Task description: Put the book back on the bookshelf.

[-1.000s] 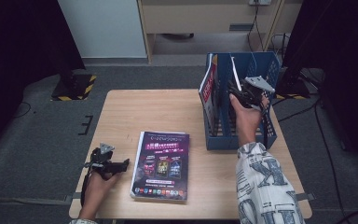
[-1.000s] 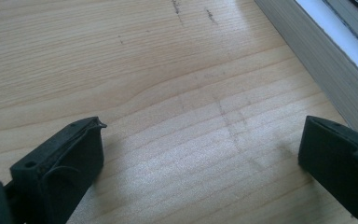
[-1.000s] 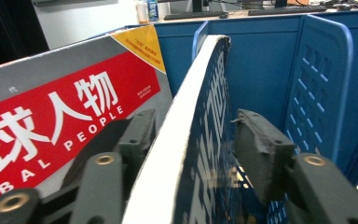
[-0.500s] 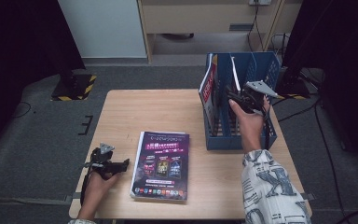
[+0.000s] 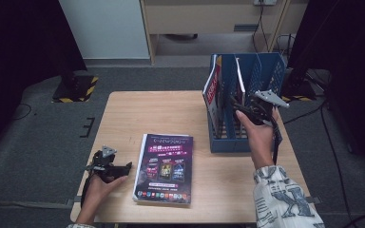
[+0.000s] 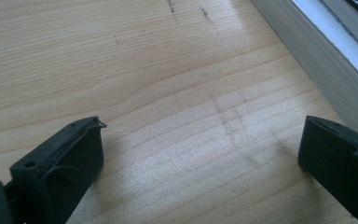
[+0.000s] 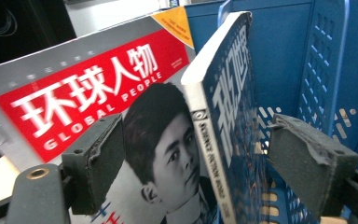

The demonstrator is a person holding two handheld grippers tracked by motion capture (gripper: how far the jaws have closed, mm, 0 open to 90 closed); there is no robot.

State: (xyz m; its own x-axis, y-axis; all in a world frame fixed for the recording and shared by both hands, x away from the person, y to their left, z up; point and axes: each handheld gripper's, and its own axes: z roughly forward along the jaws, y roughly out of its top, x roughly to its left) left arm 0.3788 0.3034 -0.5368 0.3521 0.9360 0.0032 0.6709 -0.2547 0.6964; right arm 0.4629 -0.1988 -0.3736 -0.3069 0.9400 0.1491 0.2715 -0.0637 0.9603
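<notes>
Work appears to be the filing of publications into the blue file rack (image 5: 247, 137) at the right rear of the bench (image 5: 171, 109); judged partly done: a red-covered magazine (image 5: 212, 90) leans in the rack's left compartment, and a blue-covered book (image 7: 223, 116) stands upright in the next compartment, between the jaws of the right tool (image 7: 196, 154); one purple-covered book (image 5: 164, 167) lies flat at the bench's front centre, apparently left to file. Right hand (image 5: 256, 135) is raised over the rack's front, forearm coming up from the lower right, tool pointing into the rack; its jaws are spread to either side of the blue-covered book's spine, neither pad touching it, so whether this is a release or an approach cannot be judged. Left tool (image 5: 105, 166) rests low at the bench's front left, just beside the purple-covered book's left edge, jaws spread wide over bare wood and gripping nothing.
</notes>
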